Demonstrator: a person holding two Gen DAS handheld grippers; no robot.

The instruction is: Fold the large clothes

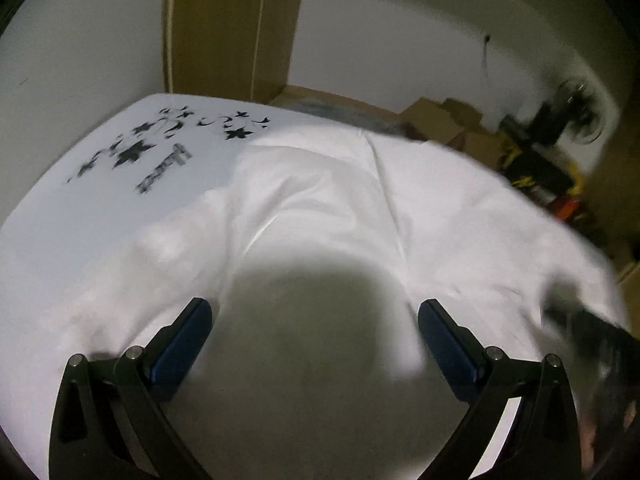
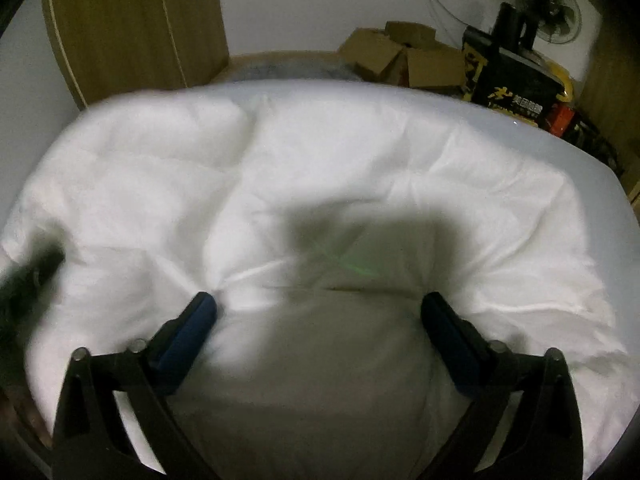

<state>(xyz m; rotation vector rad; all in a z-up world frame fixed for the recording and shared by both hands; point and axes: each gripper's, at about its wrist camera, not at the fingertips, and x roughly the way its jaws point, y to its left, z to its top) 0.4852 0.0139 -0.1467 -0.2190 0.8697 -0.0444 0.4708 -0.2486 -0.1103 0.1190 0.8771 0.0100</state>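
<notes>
A large white garment point(image 1: 340, 208) lies spread and creased on a white table; it also fills the right wrist view point(image 2: 320, 168). My left gripper point(image 1: 316, 316) hovers just above the cloth with its blue-padded jaws wide apart and empty. My right gripper point(image 2: 320, 312) is likewise open and empty, low over a fold edge of the garment. Each gripper throws a dark shadow on the cloth between its fingers. The right gripper shows as a dark blur at the right edge of the left wrist view point(image 1: 592, 332); the left one blurs at the left edge of the right wrist view point(image 2: 28, 280).
The table point(image 1: 80, 200) carries a black leaf print point(image 1: 136, 148) at its far left. A wooden cabinet point(image 1: 228, 28) stands behind. Cardboard boxes point(image 2: 400, 56), a fan point(image 2: 548, 8) and a black-and-yellow box point(image 2: 508, 80) sit on the floor beyond the far edge.
</notes>
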